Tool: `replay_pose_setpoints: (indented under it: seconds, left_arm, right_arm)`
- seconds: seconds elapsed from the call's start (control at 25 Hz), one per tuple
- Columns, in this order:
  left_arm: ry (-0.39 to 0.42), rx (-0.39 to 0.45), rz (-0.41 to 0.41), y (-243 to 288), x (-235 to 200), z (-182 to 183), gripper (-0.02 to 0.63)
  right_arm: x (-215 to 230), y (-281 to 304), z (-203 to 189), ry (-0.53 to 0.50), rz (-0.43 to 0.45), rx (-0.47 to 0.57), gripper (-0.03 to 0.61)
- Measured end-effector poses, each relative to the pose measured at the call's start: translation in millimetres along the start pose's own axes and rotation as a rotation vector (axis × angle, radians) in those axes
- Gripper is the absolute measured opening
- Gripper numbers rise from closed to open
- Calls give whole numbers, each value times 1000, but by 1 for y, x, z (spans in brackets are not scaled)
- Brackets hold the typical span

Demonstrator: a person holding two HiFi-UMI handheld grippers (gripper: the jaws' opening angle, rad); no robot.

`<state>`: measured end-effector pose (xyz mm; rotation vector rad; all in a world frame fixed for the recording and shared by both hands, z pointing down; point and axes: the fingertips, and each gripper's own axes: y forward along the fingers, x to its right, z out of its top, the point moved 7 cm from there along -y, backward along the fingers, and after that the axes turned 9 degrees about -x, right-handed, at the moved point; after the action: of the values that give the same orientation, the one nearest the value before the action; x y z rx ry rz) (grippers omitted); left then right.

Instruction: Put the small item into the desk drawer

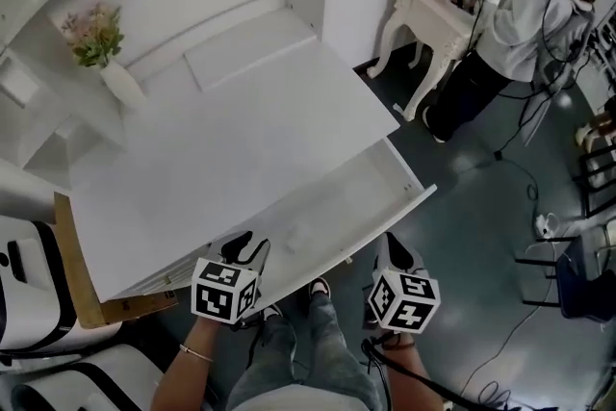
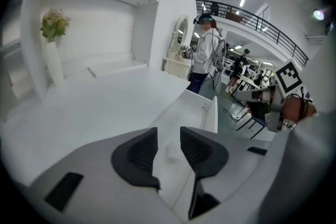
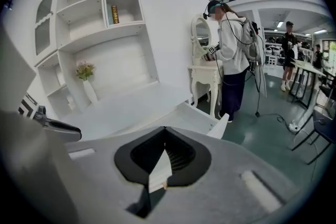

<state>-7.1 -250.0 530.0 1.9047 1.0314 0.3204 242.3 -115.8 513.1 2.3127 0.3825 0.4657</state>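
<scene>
desk [image 1: 241, 140]: white, drawer pulled out of its front | drawer [image 1: 409, 199]: open | my left gripper [image 2: 169, 134]: over drawer's left end, jaws narrowly apart, gripping nothing | my right gripper [image 3: 165, 134]: just outside drawer's front, jaws together, empty | small item [image 2: 169, 153]: pale, on drawer floor, below my left jaws

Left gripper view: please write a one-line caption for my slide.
The left claw, open, hovers over the open white desk drawer, where a small pale item lies.
</scene>
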Motion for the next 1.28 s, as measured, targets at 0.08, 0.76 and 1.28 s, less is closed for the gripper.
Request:
replay_pose_setpoints:
  seconds: [0.08, 0.76, 1.28]
  left_arm:
    - [-35, 73, 21, -25, -7, 3, 102]
    - [-206, 755, 318, -228, -62, 45, 12]
    - [-267, 806, 388, -231, -84, 49, 12]
  right_arm:
    - [-17, -5, 13, -32, 25, 21, 6]
    - [-124, -56, 132, -321, 132, 309, 6]
    - [-115, -73, 154, -319, 141, 403, 6]
